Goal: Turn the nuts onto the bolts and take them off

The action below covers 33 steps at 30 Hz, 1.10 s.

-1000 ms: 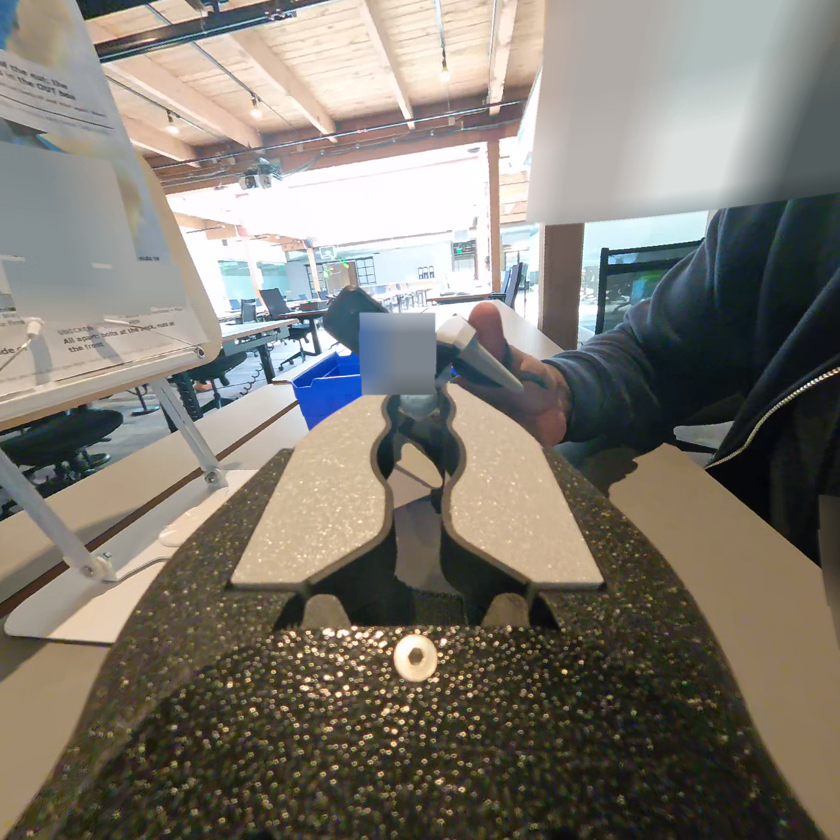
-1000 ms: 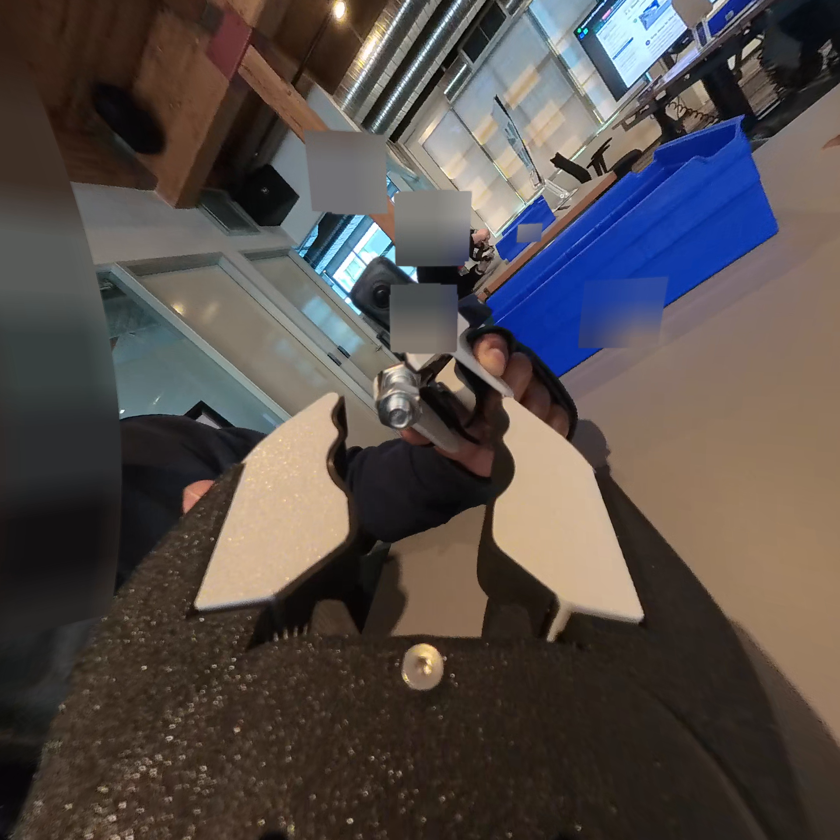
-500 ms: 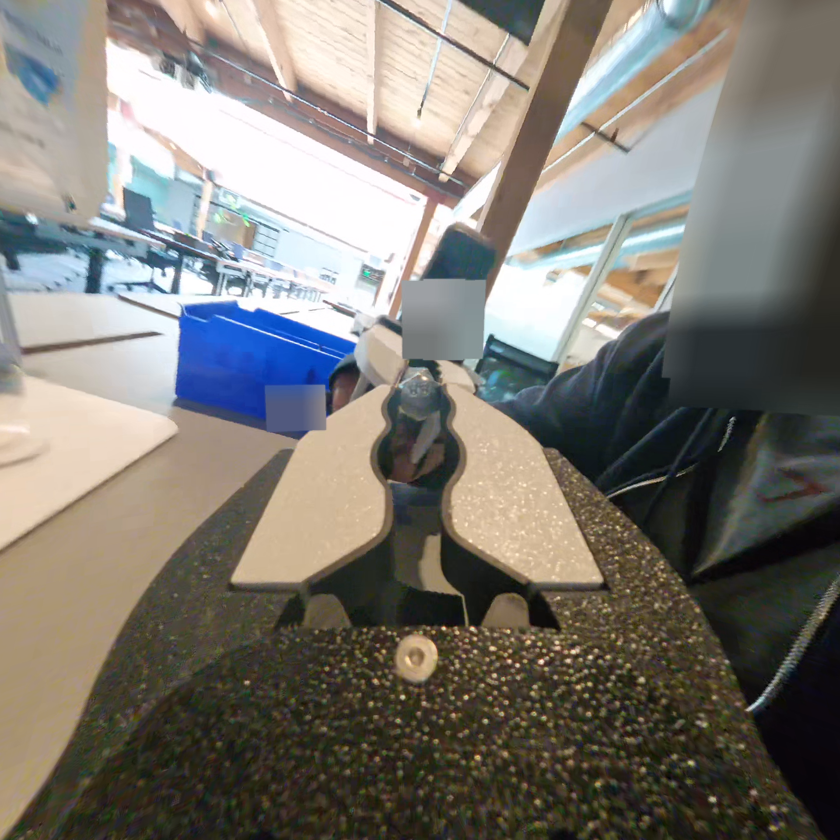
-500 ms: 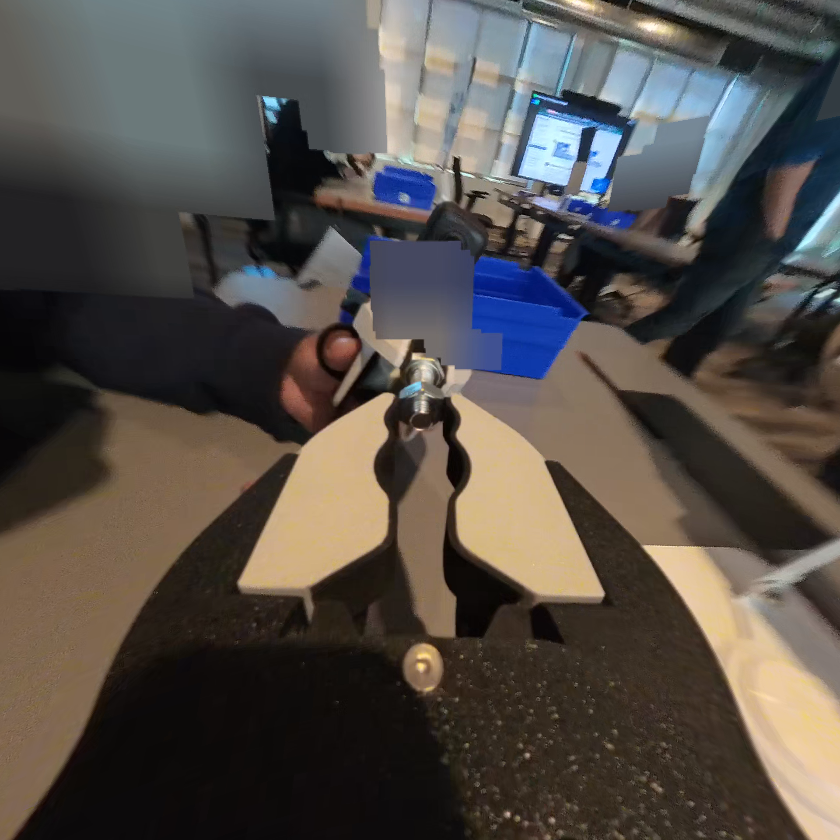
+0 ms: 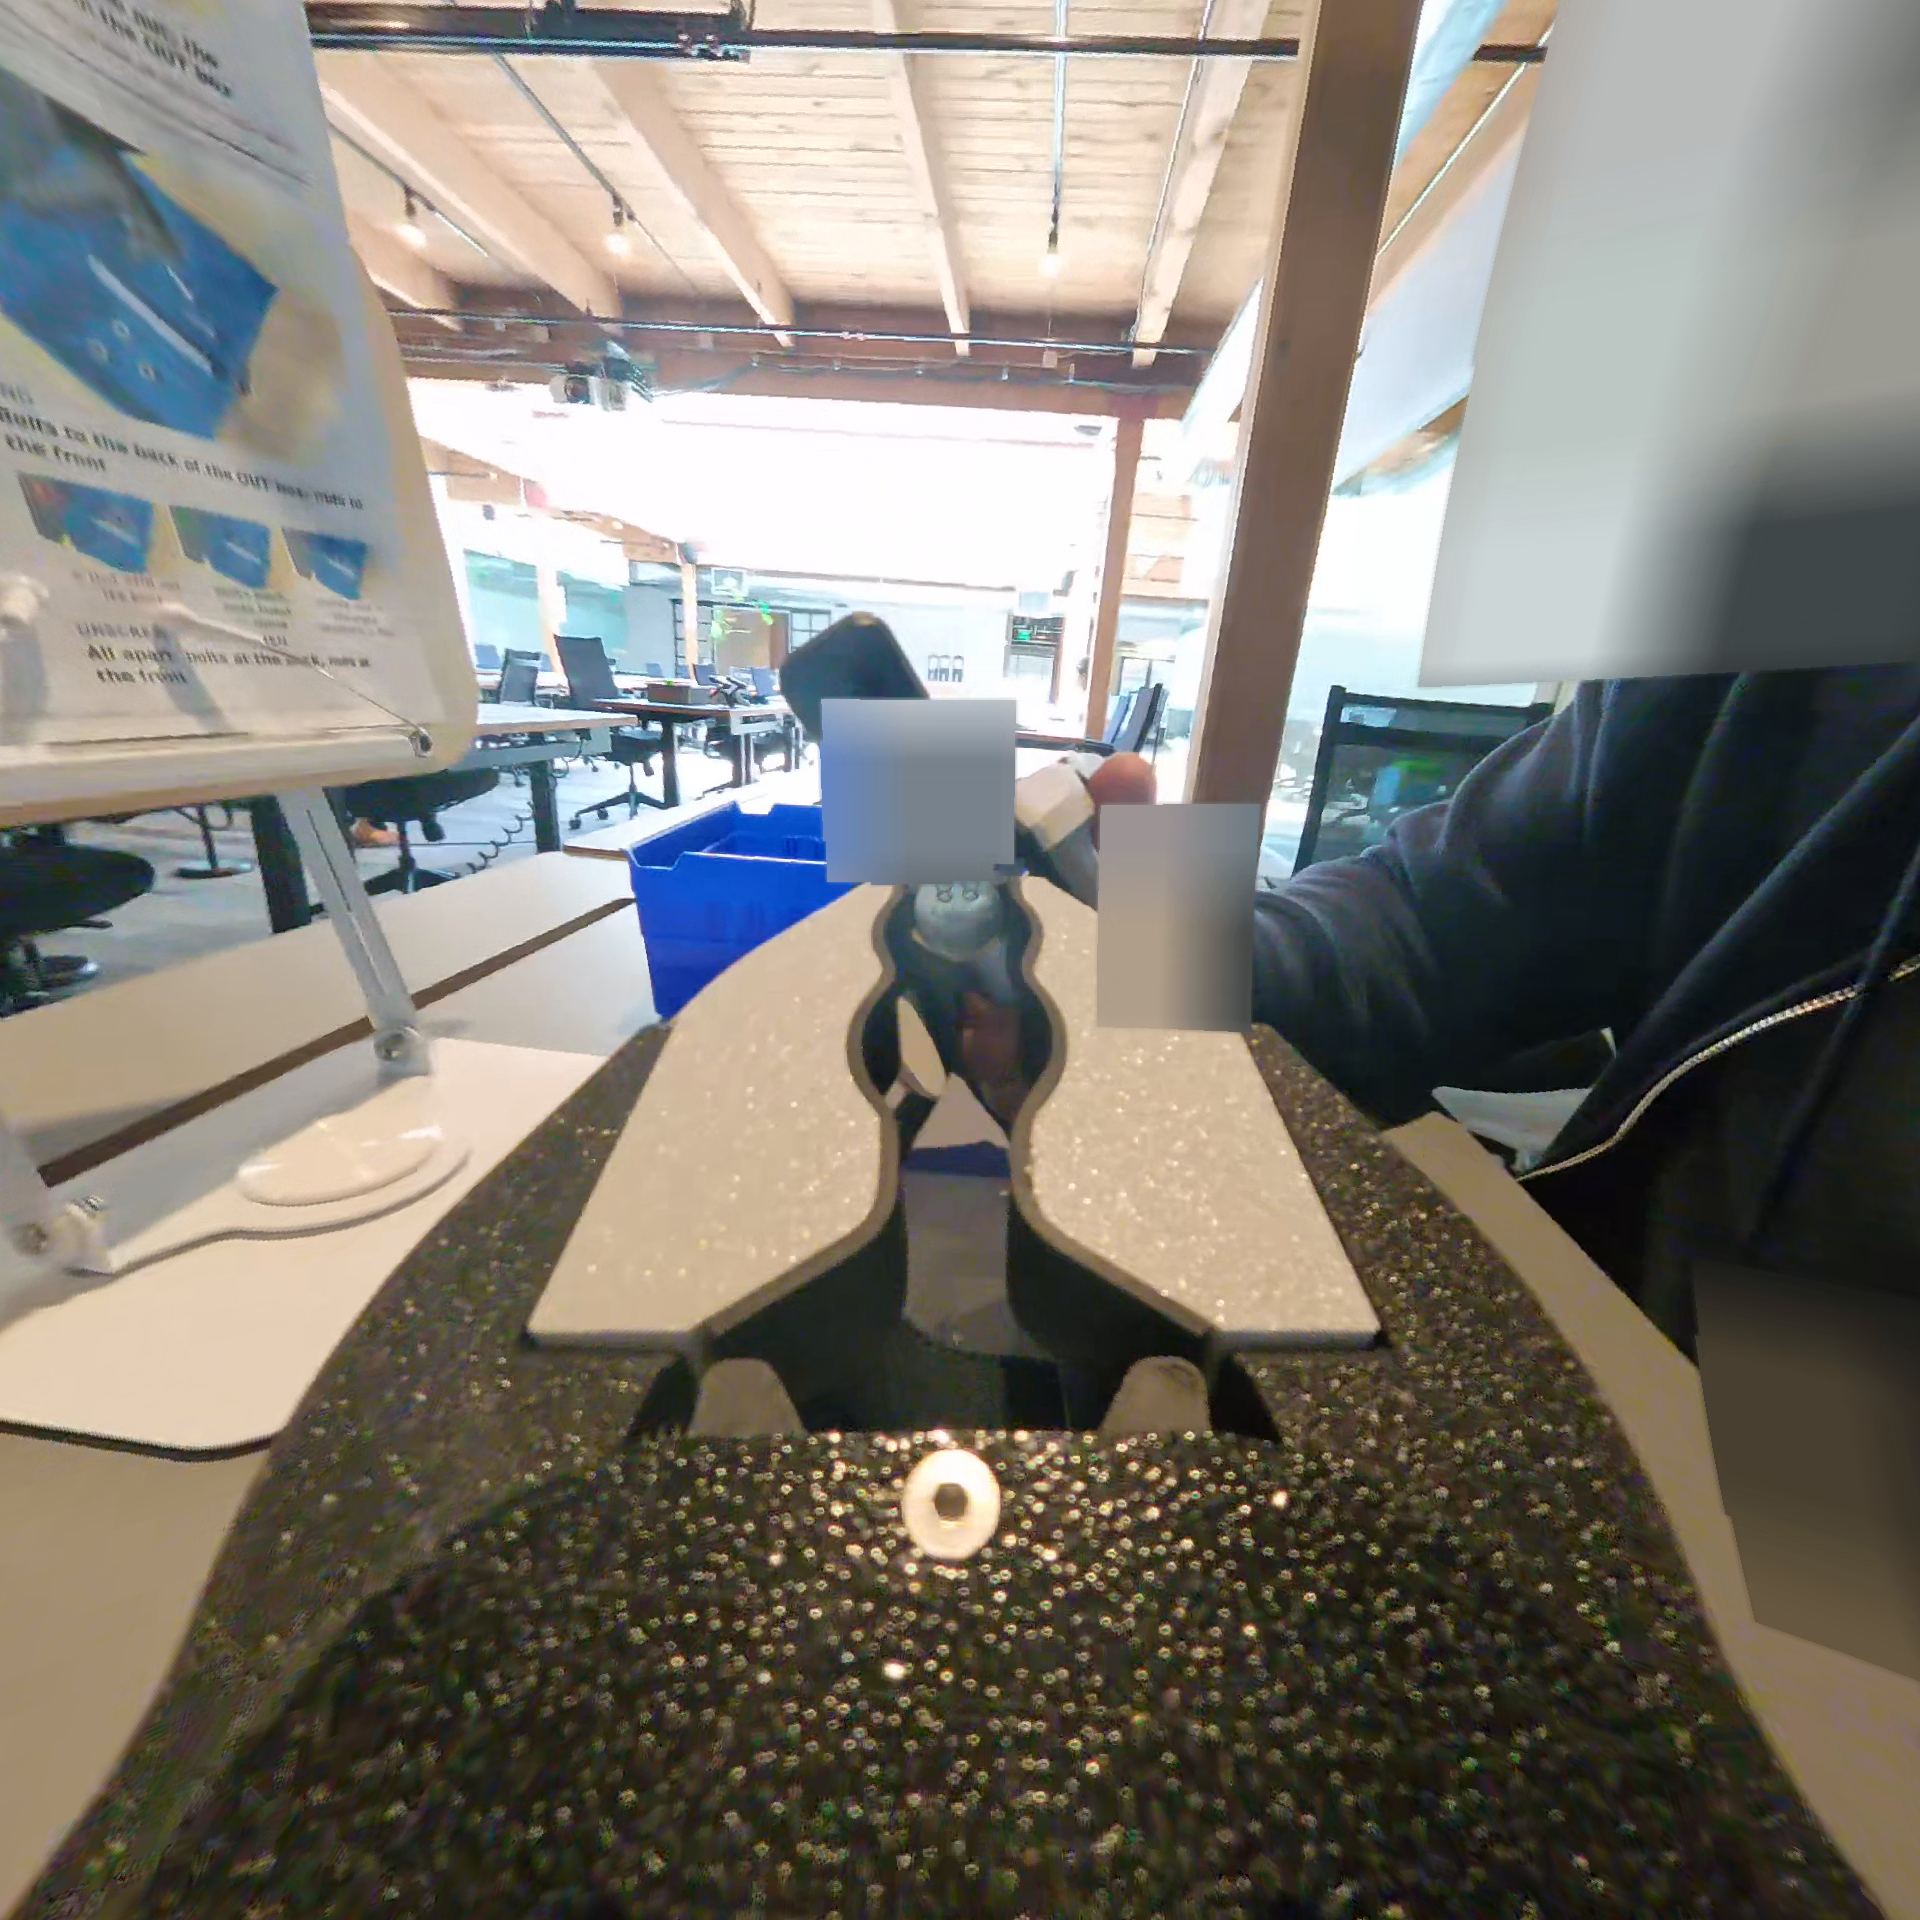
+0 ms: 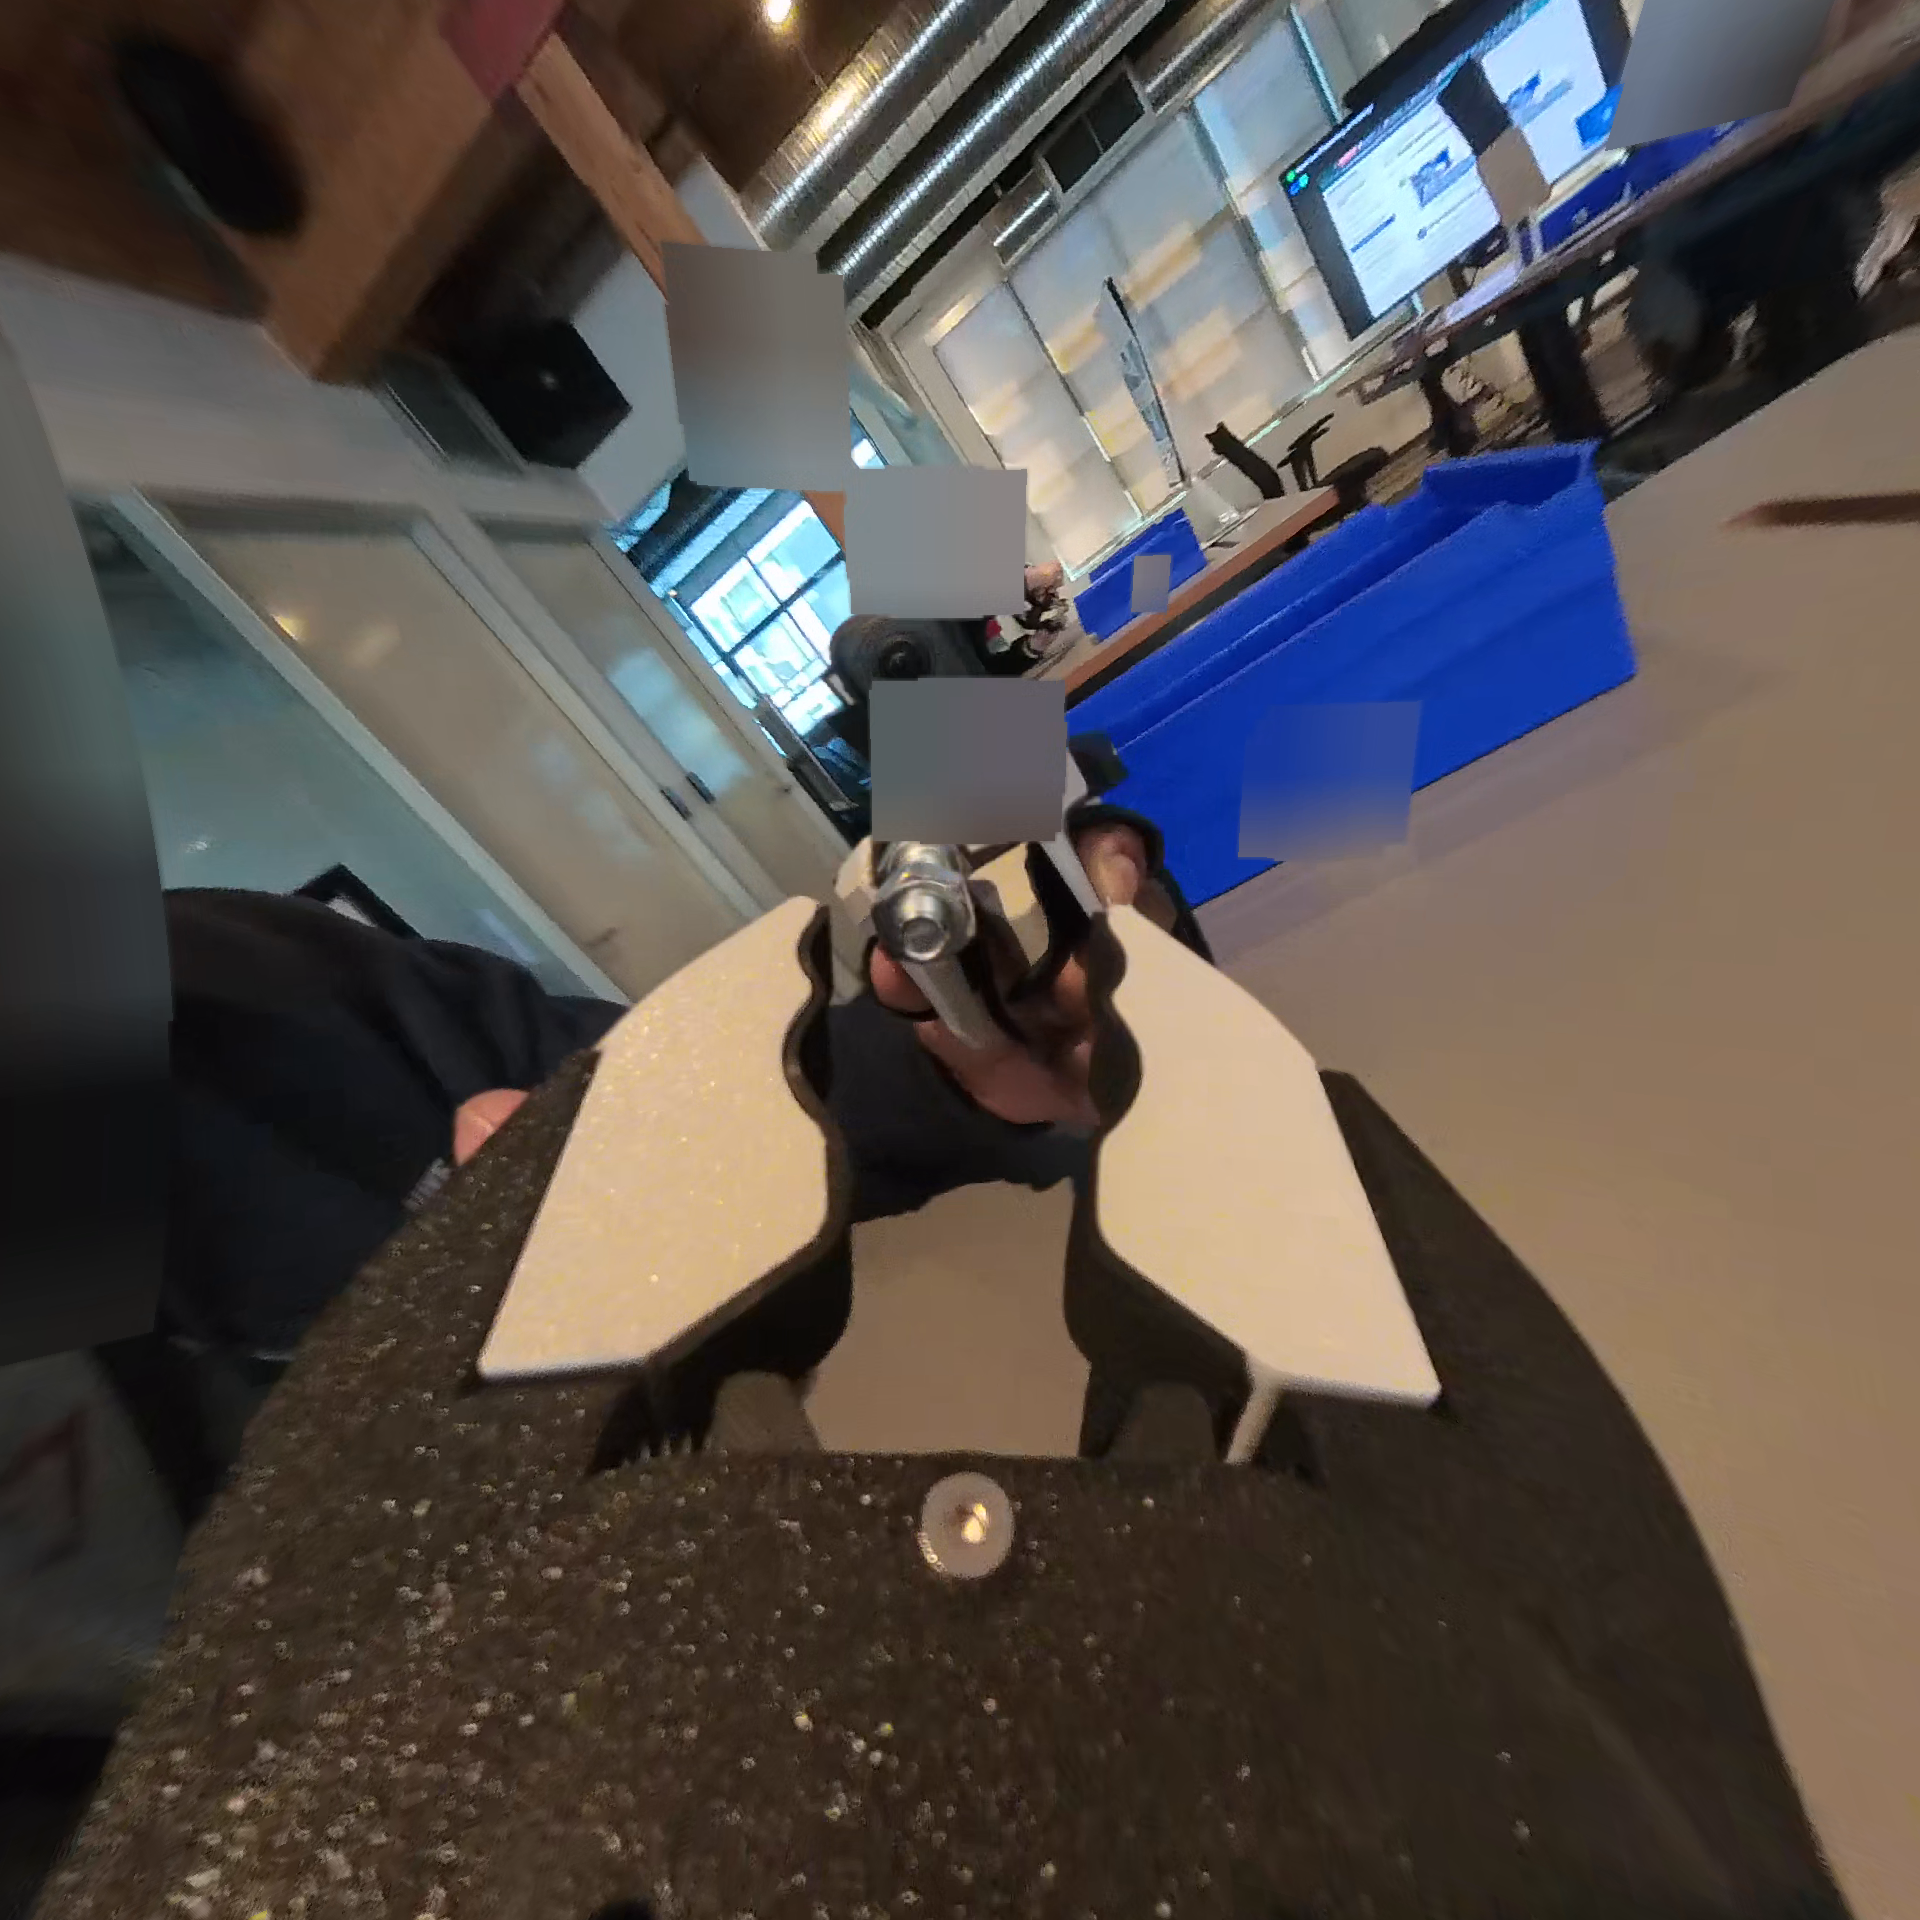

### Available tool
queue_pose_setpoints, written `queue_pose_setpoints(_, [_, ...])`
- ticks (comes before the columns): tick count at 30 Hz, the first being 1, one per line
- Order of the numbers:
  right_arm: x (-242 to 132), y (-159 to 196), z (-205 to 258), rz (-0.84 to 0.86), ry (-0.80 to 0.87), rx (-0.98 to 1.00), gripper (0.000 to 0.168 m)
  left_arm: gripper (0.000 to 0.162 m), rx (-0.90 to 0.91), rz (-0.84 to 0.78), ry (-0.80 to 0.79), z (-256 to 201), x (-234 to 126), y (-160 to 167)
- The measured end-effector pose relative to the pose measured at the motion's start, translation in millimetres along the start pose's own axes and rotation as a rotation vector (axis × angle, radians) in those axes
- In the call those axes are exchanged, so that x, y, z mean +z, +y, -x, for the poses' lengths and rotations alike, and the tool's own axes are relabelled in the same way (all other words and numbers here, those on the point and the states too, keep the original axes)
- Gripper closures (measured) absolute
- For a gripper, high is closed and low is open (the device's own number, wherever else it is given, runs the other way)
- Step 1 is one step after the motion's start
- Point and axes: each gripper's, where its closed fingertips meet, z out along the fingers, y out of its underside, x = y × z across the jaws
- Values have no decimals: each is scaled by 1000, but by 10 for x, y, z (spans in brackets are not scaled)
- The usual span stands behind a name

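Left wrist view, L to R: white stand w/ a printed instruction sheet (image 5: 197, 395) on the pale grey tabletop (image 5: 208, 1029); its round white foot (image 5: 348, 1169) sits on a flat white base plate. Further right & behind, a blue plastic bin (image 5: 727, 894) on the table. Centre: left gripper (image 5: 958, 935), black speckled body w/ two silver-grey wavy fingers (image 5: 748, 1143), nearly pressed together, tips pinching the rounded grey metal head of the bolt (image 5: 956, 920). Behind the bolt head, the other gripper & the hand holding it, partly covered by blur patches. Right edge: person's dark zip-up sleeve (image 5: 1558, 935).

Right wrist view, camera tilted, L to R: dark sleeve (image 6: 343, 1049) at left, a fingertip peeking over the gripper body. Centre: right gripper (image 6: 961, 935), fingers (image 6: 686, 1164) spread wide, gap clear on both sides of the work; not touching anything I can see. Just past the tips, the bolt's threaded end points at the camera w/ a shiny silver hex nut (image 6: 920, 914) on it, end of the thread poking through. Bolt held up in the air above the table, between the two grippers; the far gripper clamps its other end, w/ a hand (image 6: 1023, 1070) around that handle. Right: long blue bin (image 6: 1455, 644) on the table, monitor (image 6: 1392, 218) farther back.
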Motion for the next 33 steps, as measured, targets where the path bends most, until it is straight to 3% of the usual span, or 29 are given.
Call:
queue_pose_setpoints(4, [30,47,27,10,-26,40,132,146,26,13,-2,-14,9,12])
queue_pose_setpoints(8, [36,54,70,30,-14,-62,150,145,16,28,9,-29,29,42])
queue_pose_setpoints(10, [34,57,76,47,12,-147,150,146,0,24,14,-30,30,42])
queue_pose_setpoints(13, [23,67,69,88,70,-354,150,146,-87,16,43,-27,37,53])
queue_pose_setpoints(18, [-13,118,-9,222,246,-884,150,146,-389,-21,143,-3,36,117])
queue_pose_setpoints(21, [-36,139,-73,289,372,-1152,149,146,-430,-37,139,32,37,157])
queue_pose_setpoints(23, [-13,152,-40,264,354,-1081,134,146,-368,-37,112,40,32,134])
queue_pose_setpoints(26, [24,91,14,176,276,-765,119,146,-241,-34,68,42,3,56])
queue_pose_setpoints(30, [34,-5,87,73,100,-288,123,146,-43,-5,7,23,-15,-1])
queue_pose_setpoints(33, [25,-5,77,40,33,-120,128,146,14,-9,-2,-6,-12,-36])
